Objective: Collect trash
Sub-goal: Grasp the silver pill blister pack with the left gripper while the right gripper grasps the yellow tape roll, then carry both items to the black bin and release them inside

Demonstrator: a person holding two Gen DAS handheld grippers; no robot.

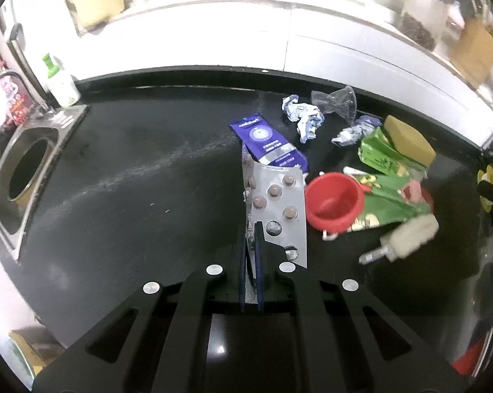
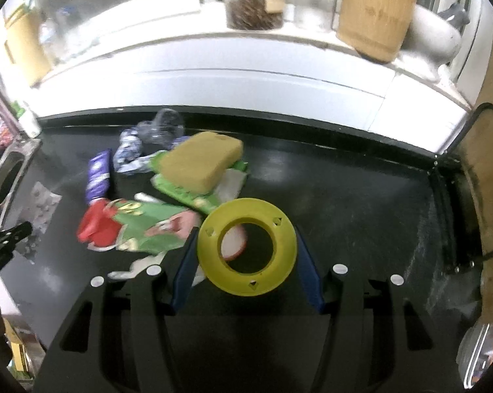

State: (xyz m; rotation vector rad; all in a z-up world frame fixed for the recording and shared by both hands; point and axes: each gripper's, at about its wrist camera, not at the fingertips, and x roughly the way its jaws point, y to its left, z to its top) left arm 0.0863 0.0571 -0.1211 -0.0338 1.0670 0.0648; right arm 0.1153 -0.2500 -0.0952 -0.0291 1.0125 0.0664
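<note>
Black countertop [image 1: 131, 180] ran below white tiled wall [image 1: 213, 42]. Steel sink [image 1: 27, 170] sat at left end, white bottle with green cap [image 1: 61, 82] stood behind it beside tap [image 1: 4, 78]. On sill: jar with dark contents [image 2: 253, 9], bamboo holder [image 2: 377, 9], grey ceramic figure [image 2: 433, 39]. Black cable [image 2: 469, 121] hung at right.

Blurred brush [image 1: 407, 237], red cup [image 2: 94, 229]

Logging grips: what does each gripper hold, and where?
Left gripper: blister pack, by its lower edge. Right gripper: yellow ring, across its outer rim.
</note>
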